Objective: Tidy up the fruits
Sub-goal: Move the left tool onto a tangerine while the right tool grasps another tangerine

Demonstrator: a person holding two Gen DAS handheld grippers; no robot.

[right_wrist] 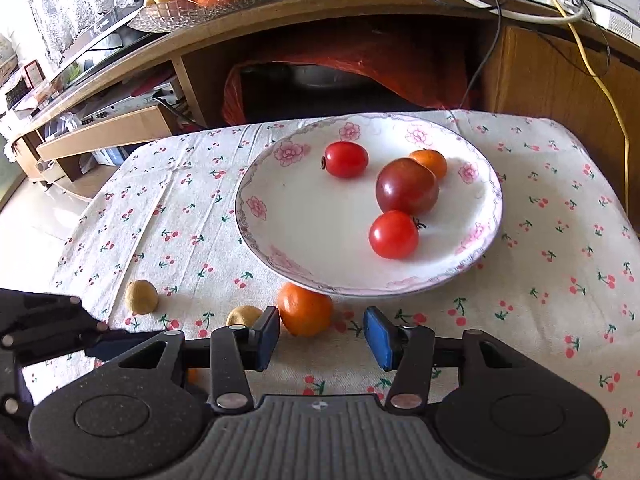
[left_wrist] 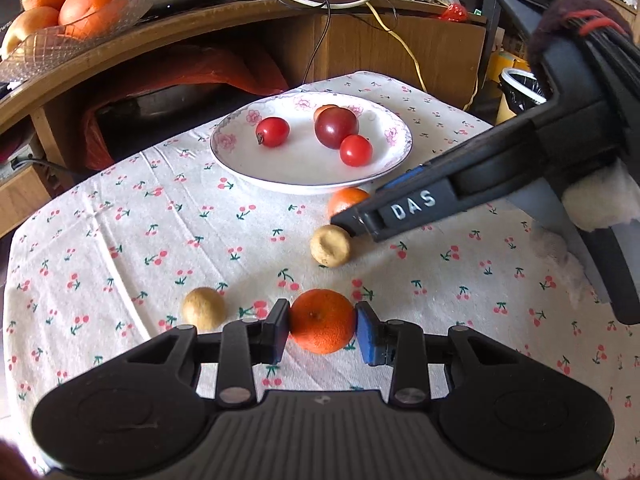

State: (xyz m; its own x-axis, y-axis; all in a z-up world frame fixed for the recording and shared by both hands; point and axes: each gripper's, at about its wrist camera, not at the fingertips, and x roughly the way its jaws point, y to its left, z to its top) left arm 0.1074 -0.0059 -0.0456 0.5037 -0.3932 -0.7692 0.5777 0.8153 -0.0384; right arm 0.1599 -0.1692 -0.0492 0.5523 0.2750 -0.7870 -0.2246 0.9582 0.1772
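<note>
Left gripper (left_wrist: 322, 330): bottom centre of the left wrist view; both pads touch the flanks of a small mandarin (left_wrist: 322, 321), so it is pinching that fruit at its widest girth; whether the fruit is lifted or rests on the cloth I cannot tell.
Held mandarin: probably light, with a loose pebbled skin that yields; a gentle squeeze across the middle looks right, since hard pressure would likely bruise it.
Right gripper (right_wrist: 320, 338): bottom centre of the right wrist view; fingers spread with nothing between them; a second mandarin (right_wrist: 305, 309) lies just ahead, nearer the left pad, touching or almost touching the plate edge.
Second mandarin: round and likely to roll; I judge a hold across its sides best, coming in low on the cloth.
Brown fruits: one small tan fruit (left_wrist: 203, 307) lower left of centre in the left view, another (left_wrist: 331, 245) mid-frame just under the right gripper's tip; dry-skinned and firm-looking, small enough to slip from wide pads.
Tablecloth (left_wrist: 120, 240): cherry print, wrinkled; soft footing.
Plate (left_wrist: 240, 160): upper centre; shallow, floral rim; probably heavy and breakable.
On the plate: two red cherry tomatoes (left_wrist: 272, 131), a dark purple-red fruit (left_wrist: 336, 127) and a small orange one (right_wrist: 430, 162) behind it; smooth, thin skins, likely slippery and easily split.
Glass bowl (left_wrist: 52, 46): upper left, on the wooden shelf, holding large oranges.
</note>
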